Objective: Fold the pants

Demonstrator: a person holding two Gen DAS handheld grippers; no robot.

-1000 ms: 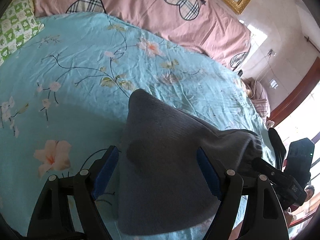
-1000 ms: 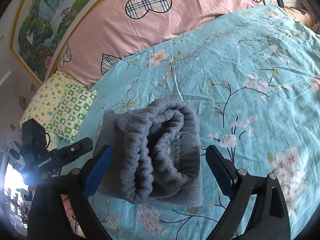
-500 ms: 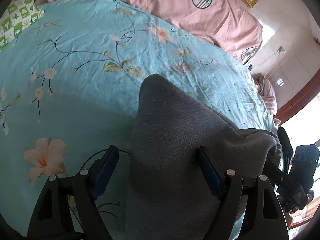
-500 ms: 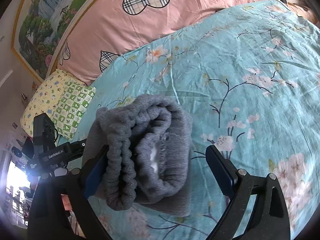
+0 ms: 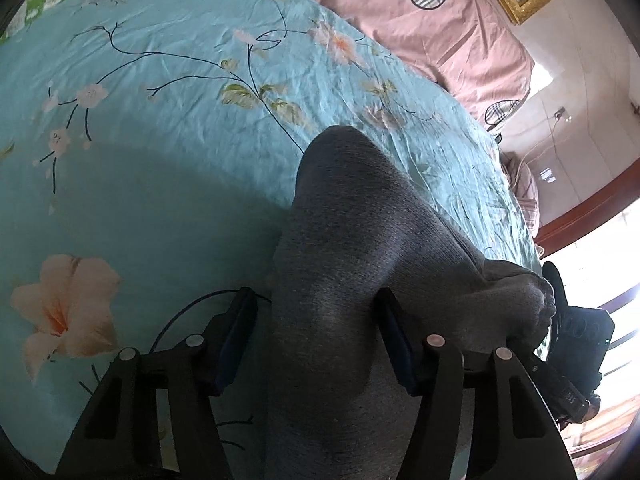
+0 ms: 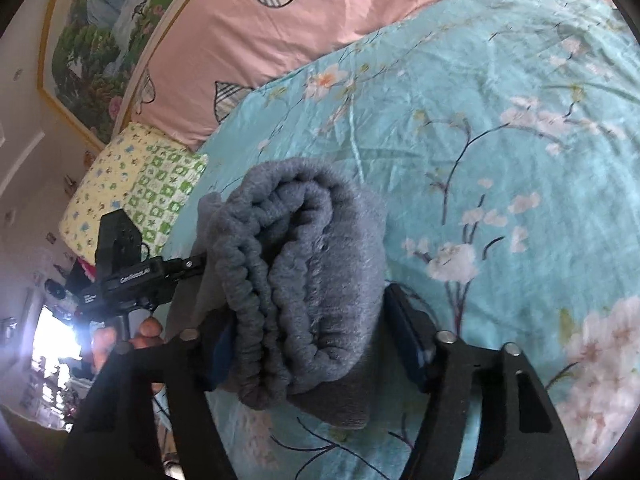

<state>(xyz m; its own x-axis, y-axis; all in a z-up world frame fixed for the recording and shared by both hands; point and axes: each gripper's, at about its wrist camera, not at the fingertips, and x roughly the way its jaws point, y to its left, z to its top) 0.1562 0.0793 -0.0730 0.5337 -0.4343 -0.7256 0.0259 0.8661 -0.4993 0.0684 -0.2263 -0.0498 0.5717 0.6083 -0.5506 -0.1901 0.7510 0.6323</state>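
Grey folded pants (image 5: 360, 272) lie as a thick bundle on the turquoise flowered bedsheet (image 5: 160, 120). My left gripper (image 5: 316, 300) straddles the smooth folded end and its jaws are closing; the right pad touches the cloth, while a thin gap shows at the left pad. At the other end, the elastic waistband (image 6: 248, 280) is bunched up. My right gripper (image 6: 308, 308) is closing there, with the fabric filling the space between its pads. Each view shows the other gripper at the far end of the bundle.
A pink quilt with plaid hearts (image 6: 288, 32) lies along the head of the bed. A green and yellow pillow (image 6: 132, 188) sits at the bed's corner. A framed painting (image 6: 100, 32) hangs on the wall. A person's hand (image 6: 148, 332) holds the left gripper's handle.
Both grippers have sunk toward the pants and their jaws have narrowed around the bundle. The pants look larger in both views and have not shifted on the sheet.
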